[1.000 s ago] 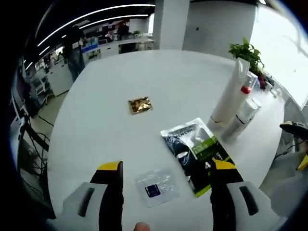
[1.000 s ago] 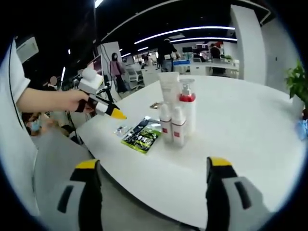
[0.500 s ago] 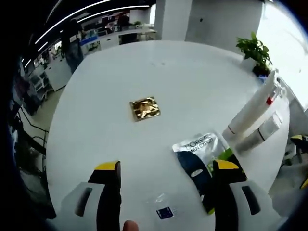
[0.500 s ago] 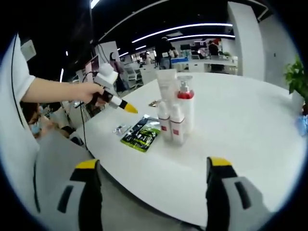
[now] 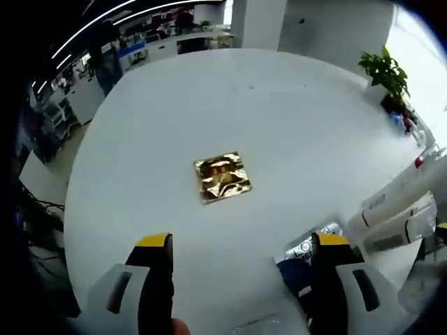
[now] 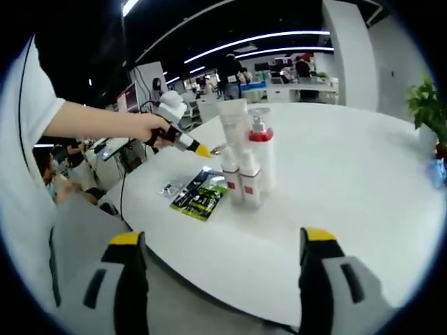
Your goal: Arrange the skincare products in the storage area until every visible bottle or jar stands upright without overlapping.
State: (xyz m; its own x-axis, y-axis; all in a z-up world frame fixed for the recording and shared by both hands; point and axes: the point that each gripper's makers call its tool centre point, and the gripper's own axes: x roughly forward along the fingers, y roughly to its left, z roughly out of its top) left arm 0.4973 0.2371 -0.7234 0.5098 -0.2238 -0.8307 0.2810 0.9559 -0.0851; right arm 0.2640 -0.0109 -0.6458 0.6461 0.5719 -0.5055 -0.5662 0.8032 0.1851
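- Left gripper view: left gripper (image 5: 239, 255), bottom centre, jaws spread, empty.
- Gold sachet (image 5: 222, 176), frame centre, flat on white table (image 5: 279, 112); probably thin, limp, slippery: pinch an edge.
- Right gripper view: right gripper (image 6: 220, 262) agape; bottles (image 6: 246, 167) upright, centre.

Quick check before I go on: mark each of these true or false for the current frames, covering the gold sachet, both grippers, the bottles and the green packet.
1. The gold sachet lies flat on the white table, ahead of the left gripper. True.
2. The left gripper is shut on the gold sachet. False: its jaws stand wide apart and hold nothing.
3. The bottles stand upright in a tight cluster. True.
4. The green packet leans upright against the bottles. False: it lies flat on the table beside them.
5. The right gripper is open and holds nothing. True.
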